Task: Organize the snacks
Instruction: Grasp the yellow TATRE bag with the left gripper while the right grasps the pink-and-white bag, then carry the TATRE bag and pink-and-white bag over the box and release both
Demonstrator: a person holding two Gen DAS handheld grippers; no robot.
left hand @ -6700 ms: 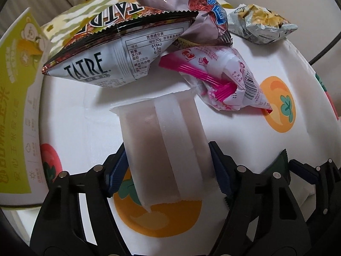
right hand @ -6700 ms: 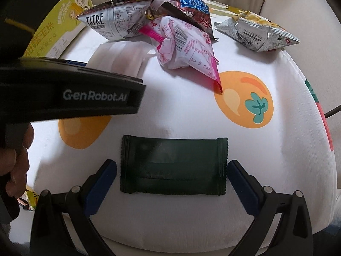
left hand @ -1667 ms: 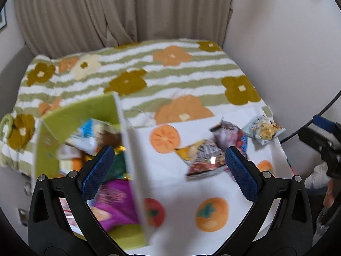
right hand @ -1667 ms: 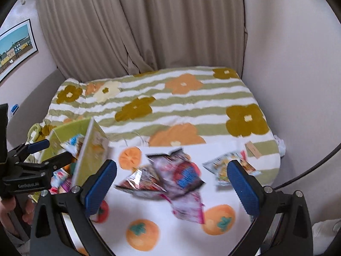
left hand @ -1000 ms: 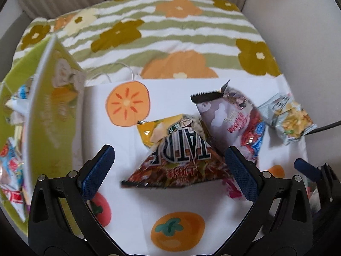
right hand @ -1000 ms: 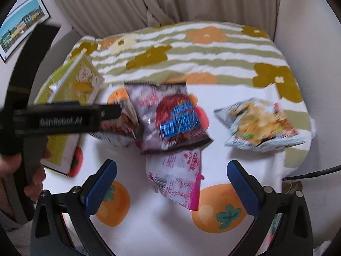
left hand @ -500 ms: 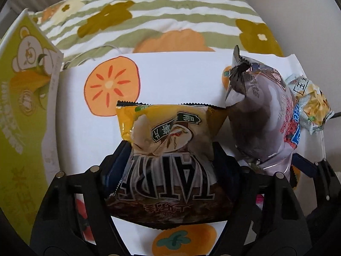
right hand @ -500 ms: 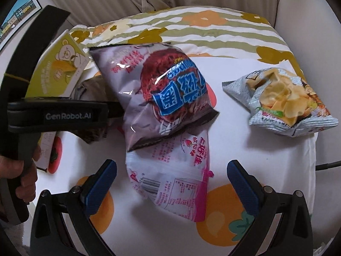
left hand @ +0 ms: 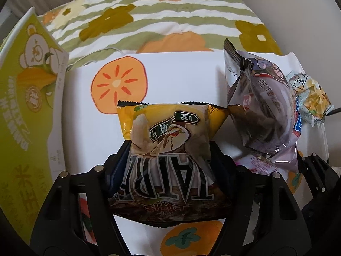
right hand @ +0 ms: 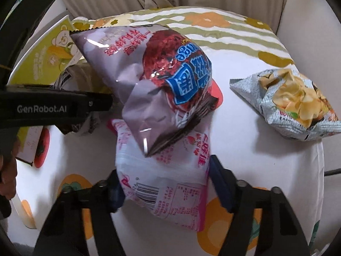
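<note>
From the left wrist view, the left gripper (left hand: pixel 170 166) has its fingers clamped on the yellow-brown TATRE bag (left hand: pixel 170 149), which sits squarely between them, its crimped top edge pointing toward 12 o'clock and its glossy foil body puffed like a pillow. At 2 o'clock stands a shiny purple bag (left hand: pixel 264 111), creased and tilted, with a serrated seal; past it at 3 o'clock lies a crinkled silver chip bag (left hand: pixel 313 98). A green cardboard box flap (left hand: pixel 27 98) printed with a bear rises at 9 o'clock, and the white cloth with orange fruit prints (left hand: pixel 181 74) covers the surface, against a striped floral bedspread (left hand: pixel 149 12) at 12 o'clock. From the right wrist view, the right gripper (right hand: pixel 166 183) has its fingers pressed against both sides of the pink-and-white packet (right hand: pixel 168 183), gripping it; the packet is soft, translucent plastic with a barcode. The purple bag (right hand: pixel 149 81) lies overlapping its far end at 12 o'clock, and the silver chip bag (right hand: pixel 292 102) lies well apart at 2 o'clock.
</note>
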